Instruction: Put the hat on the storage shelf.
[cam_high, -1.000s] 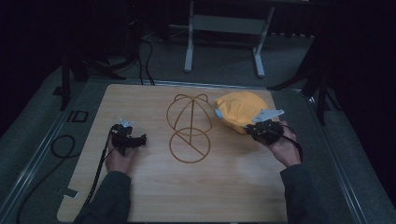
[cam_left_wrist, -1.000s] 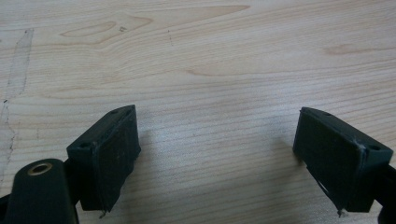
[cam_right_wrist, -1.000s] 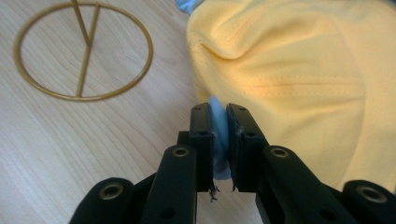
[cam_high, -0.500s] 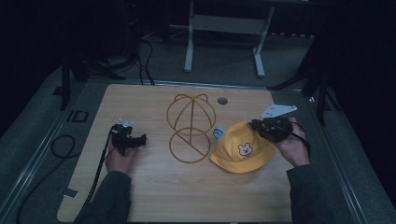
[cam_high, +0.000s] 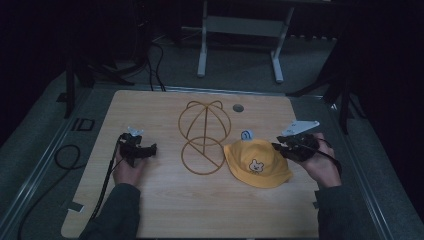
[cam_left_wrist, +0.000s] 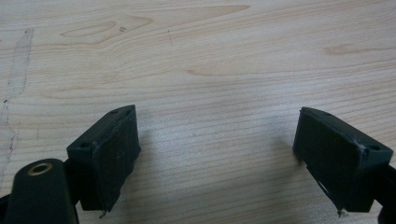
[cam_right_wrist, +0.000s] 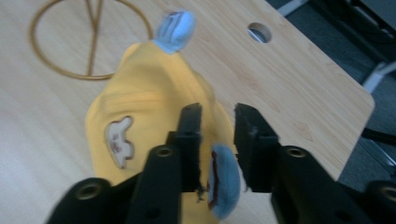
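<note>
A yellow hat (cam_high: 257, 162) lies right of centre beside a wire stand (cam_high: 204, 136). The right gripper (cam_high: 287, 148), jaws narrowly parted around the hat's blue ear (cam_right_wrist: 223, 182), could snag it on withdrawal. The left gripper (cam_high: 142, 149) rests wide open, empty, at left.

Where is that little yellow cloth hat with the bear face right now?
In the high view the yellow cloth hat lies flat on the wooden table, right of centre, between the gold wire hat stand and the right gripper.
</note>
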